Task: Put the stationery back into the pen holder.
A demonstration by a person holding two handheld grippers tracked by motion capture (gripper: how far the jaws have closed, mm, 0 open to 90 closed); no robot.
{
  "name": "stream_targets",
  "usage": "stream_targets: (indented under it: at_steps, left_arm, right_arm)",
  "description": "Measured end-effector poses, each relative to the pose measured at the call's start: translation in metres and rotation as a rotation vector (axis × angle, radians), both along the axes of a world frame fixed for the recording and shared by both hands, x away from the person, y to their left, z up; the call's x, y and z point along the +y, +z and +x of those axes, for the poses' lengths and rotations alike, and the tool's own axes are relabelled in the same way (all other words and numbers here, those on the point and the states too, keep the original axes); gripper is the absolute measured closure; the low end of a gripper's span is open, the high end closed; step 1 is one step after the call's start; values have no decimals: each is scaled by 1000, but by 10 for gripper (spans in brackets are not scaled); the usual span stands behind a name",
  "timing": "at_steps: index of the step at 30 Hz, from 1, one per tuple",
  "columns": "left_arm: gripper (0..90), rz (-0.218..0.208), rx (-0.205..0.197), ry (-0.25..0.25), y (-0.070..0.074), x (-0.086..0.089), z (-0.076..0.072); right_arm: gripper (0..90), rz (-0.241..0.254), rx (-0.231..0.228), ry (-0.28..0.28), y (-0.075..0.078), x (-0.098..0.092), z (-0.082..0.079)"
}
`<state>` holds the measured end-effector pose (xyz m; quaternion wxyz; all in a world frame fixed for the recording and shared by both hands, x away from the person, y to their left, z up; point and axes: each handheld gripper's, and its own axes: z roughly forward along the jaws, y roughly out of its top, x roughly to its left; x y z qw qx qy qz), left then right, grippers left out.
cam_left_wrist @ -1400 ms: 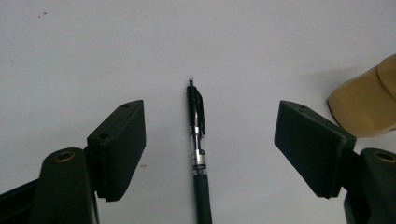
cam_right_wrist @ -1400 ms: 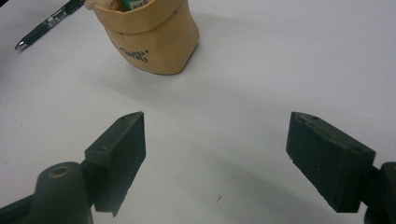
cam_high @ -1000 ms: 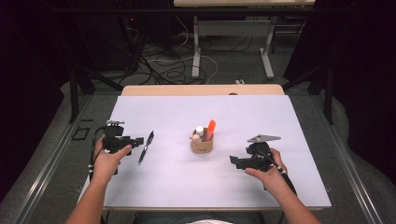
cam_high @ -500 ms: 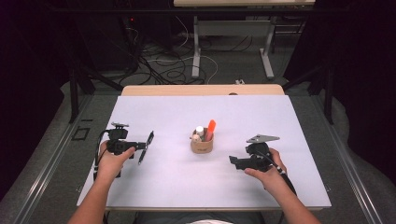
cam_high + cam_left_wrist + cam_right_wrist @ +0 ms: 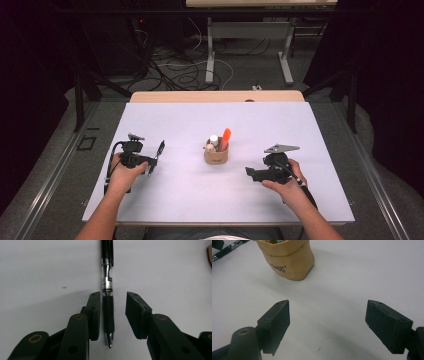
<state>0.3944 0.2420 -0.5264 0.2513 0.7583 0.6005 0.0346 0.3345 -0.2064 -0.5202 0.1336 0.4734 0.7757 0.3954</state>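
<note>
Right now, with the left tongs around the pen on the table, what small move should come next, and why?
Probably finish closing the left tongs on the pen. They have just been closing, and the pen's black grip lies between them, close to one pad with a gap to the other, so it is not yet pinched. Once held, it can be lifted toward the tan cup.

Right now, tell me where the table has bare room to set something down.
Free: the far strip beyond the pouch, and the near middle between both hands. Crowded: around the pen at the left hand-held gripper, and by the right hand-held gripper.
</note>
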Motion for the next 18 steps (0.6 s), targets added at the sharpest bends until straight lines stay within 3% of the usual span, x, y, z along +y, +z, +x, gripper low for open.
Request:
stream_targets:
  at_steps: [3,12,18]
  left_arm:
    - [669,7,-1,11,-3,0,0]
    - [720,47,28,-21,-7,-4,1]
    - [754,50,30,-19,-8,-5,1]
  right_arm:
    - [195,-1,1,1,0,0,0]
    - [194,3,17,-2,0,1,0]
    - [195,6,19,-1,-1,2,-1]
